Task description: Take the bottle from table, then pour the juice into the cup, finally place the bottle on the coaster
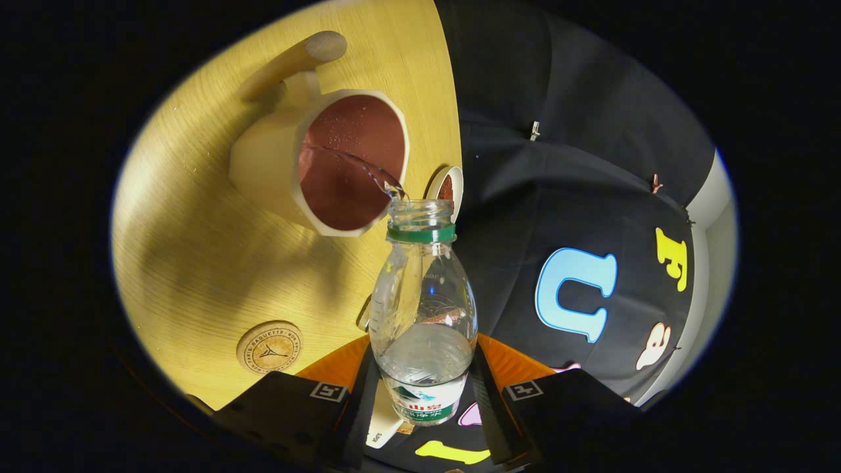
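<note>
My gripper [424,394] is shut on a clear plastic bottle [424,309] with a green neck ring and no cap, held between the fingers and tilted toward the cup. A thin stream of clear liquid arcs from the bottle's mouth into the cream cup [315,164], which has a dark red inside and a long wooden handle. The cup stands on the wooden table [197,249] just beyond the bottle's mouth. A round cork coaster [270,347] lies on the table close to my fingers, apart from the cup. Some liquid remains low in the bottle.
A small round white-rimmed object [447,187] sits at the table's edge right behind the bottle's mouth. The table's edge runs past the cup, with the black cloth wall [578,197] beyond it.
</note>
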The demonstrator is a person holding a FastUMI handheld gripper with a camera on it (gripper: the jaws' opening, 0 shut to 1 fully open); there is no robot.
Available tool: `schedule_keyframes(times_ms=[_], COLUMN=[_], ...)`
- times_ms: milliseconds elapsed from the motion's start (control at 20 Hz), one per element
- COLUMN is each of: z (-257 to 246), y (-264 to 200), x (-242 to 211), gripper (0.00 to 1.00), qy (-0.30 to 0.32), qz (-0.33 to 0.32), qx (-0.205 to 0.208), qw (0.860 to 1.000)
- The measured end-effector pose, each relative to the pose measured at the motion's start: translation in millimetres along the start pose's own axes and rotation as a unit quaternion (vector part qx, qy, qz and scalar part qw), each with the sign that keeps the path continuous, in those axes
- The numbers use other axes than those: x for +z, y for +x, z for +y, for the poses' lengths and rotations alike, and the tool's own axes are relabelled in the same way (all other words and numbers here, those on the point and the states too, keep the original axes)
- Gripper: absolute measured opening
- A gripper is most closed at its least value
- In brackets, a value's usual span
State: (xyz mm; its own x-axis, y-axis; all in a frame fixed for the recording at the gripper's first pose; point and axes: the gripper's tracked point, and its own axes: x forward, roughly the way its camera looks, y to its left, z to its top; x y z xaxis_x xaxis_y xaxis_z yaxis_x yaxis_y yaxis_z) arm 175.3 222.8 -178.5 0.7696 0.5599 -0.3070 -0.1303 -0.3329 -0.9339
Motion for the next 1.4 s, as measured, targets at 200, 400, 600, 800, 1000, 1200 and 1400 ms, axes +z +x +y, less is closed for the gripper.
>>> schedule_keyframes(times_ms=[200,400,600,800,1000,1200,1400], z=[-1,-7,-8,-11,-14,-18,-22], y=[1,1,3,2,2,2,1], x=[0,3,2,4,4,6,8], gripper=[0.72,0.72,0.72,0.72,0.72,0.72,0.72], qy=[-0.003,-0.028,-0.044,-0.072,-0.086,-0.107,-0.129], qz=[0.004,-0.002,-0.003,-0.009,-0.006,-0.01,-0.017], qx=[-0.001,-0.007,-0.004,-0.009,-0.012,-0.019,-0.026], qw=[1.0,1.0,0.999,0.997,0.996,0.994,0.991])
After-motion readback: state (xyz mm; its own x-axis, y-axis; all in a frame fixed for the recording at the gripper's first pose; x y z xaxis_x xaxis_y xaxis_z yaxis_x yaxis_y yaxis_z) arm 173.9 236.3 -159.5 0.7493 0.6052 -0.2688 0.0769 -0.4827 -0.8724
